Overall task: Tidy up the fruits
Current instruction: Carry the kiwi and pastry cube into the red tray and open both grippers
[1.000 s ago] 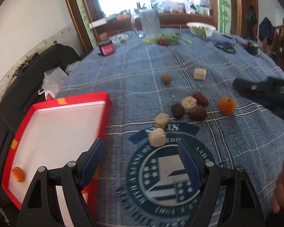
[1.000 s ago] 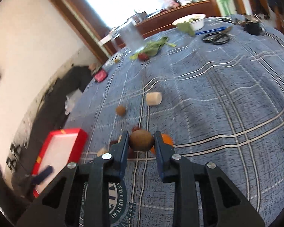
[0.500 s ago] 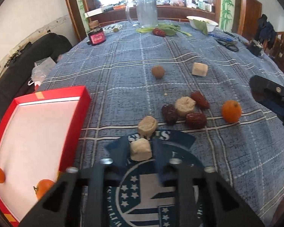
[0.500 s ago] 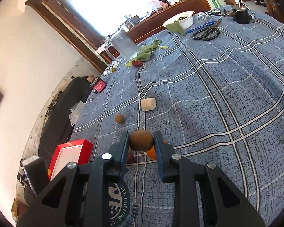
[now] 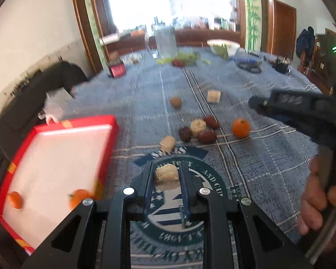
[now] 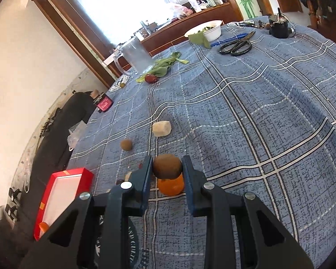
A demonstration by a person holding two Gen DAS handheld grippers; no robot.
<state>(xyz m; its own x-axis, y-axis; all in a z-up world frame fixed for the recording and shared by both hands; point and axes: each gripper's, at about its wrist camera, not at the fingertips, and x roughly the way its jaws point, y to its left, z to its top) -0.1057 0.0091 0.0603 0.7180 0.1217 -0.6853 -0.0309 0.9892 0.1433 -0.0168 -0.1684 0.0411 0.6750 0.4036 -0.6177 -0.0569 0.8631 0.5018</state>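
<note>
1. Nearest the left wrist camera, the left gripper (image 5: 166, 177) is clamping a pale tan chunk of fruit (image 5: 166, 174) between its blue pads, above the round emblem (image 5: 215, 186) printed on the blue plaid tablecloth (image 5: 268, 161).
2. Nearest the right wrist camera, the right gripper (image 6: 167, 168) is squeezing a brown kiwi (image 6: 167, 166), holding it in the air over an orange (image 6: 170, 186) that is lying on the cloth.
3. Off to the left, a red tray (image 5: 110, 123) with a white floor is sitting at the table edge, carrying two small oranges (image 5: 78, 198) near its close end.
4. Just beyond the emblem, another tan chunk (image 5: 167, 143), a third tan piece (image 5: 198, 127) and three dark red dates (image 5: 207, 136) are lying in a loose cluster.
5. Farther out, a second kiwi (image 6: 126, 144) and a pale cube (image 6: 161, 128) are sitting apart on the cloth.
6. Along the far side, a clear jug (image 6: 136, 55), green leaves (image 6: 165, 65), a white bowl (image 6: 207, 31) and scissors (image 6: 236, 46) are standing or lying.
7. At the right edge of the left view, a person's hand (image 5: 315, 204) is gripping the right tool's handle.
</note>
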